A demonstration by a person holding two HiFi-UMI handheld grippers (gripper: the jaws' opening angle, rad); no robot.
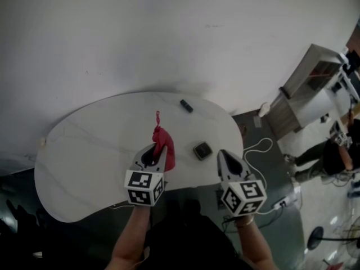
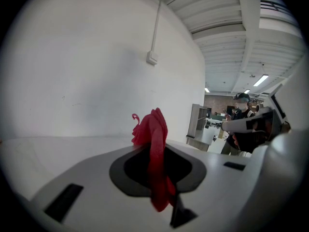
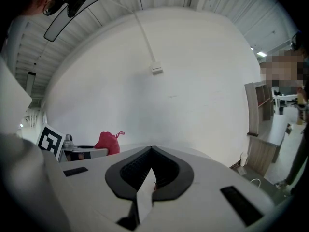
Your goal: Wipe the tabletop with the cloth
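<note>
A white, kidney-shaped tabletop (image 1: 84, 151) stands against a plain white wall (image 1: 169, 32), with dark floor around it.

The red cloth (image 1: 163, 142) is bunched and clamped between the jaws of the left gripper (image 1: 158, 148). It sticks out past the tips, ending in a thin curled tail, and a fold of it hangs back into the gap behind them. It is over the tabletop (whether it touches the surface cannot be told).

The right gripper (image 1: 222, 152) is beside the left one, apart from it. Its jaws are pressed together with nothing between them, and it is near the table's near edge. Both marker cubes face the person's head.

A small dark square object (image 1: 202, 150) lies on the table between the two grippers' tips, nearer the right one. Ahead of the cloth's tail and a little to its right lies a small dark bar (image 1: 186, 106).

To the right of the right gripper a white cable (image 1: 260, 148) loops on the floor. Beyond it is a grey shelf unit (image 1: 306, 86), and a person (image 1: 332, 153) stands near the right edge of the room.
</note>
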